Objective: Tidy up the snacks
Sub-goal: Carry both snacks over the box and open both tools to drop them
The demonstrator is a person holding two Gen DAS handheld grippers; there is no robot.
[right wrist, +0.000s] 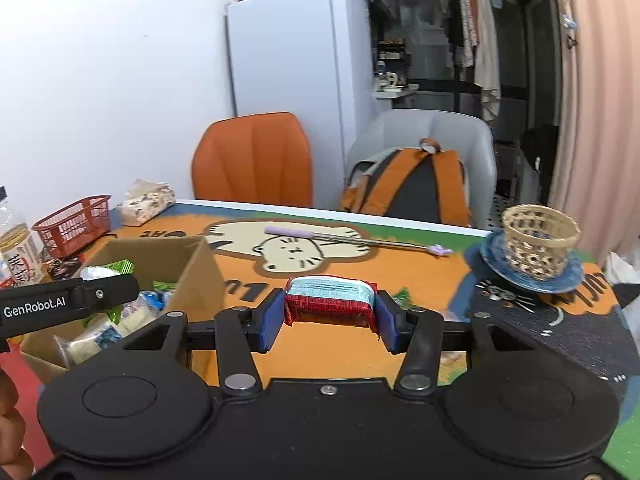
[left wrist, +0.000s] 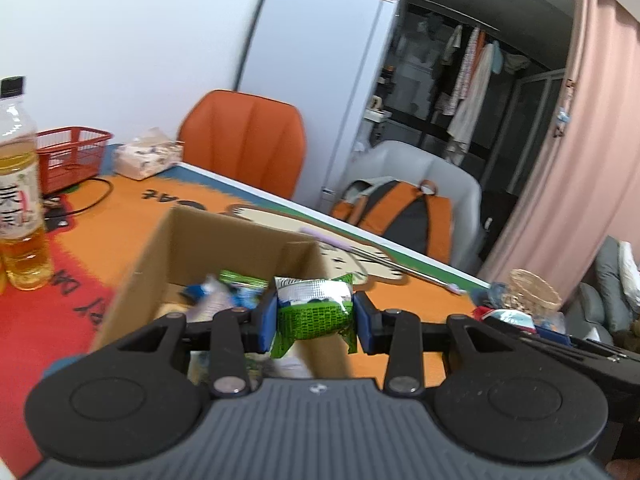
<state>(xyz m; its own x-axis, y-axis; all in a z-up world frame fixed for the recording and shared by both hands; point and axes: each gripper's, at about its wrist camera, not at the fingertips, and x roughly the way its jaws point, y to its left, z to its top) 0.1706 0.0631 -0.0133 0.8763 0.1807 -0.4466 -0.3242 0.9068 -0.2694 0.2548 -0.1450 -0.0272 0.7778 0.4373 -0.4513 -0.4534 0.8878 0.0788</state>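
Observation:
My left gripper (left wrist: 315, 316) is shut on a green snack packet (left wrist: 314, 312) and holds it above the right side of an open cardboard box (left wrist: 224, 240) that holds several snack packets (left wrist: 224, 292). My right gripper (right wrist: 330, 314) is shut on a red snack packet (right wrist: 331, 304) and holds it over the orange mat, to the right of the box (right wrist: 192, 264). The left gripper's body shows in the right wrist view (right wrist: 68, 300) over the box.
A tea bottle (left wrist: 20, 200), a red basket (left wrist: 72, 152) and a tissue pack (left wrist: 146, 156) stand at the left. A purple-handled tool (right wrist: 352, 240) lies at the far edge. A wicker cup on a blue plate (right wrist: 536, 240) stands right. Chairs and a backpack (right wrist: 412, 184) are behind.

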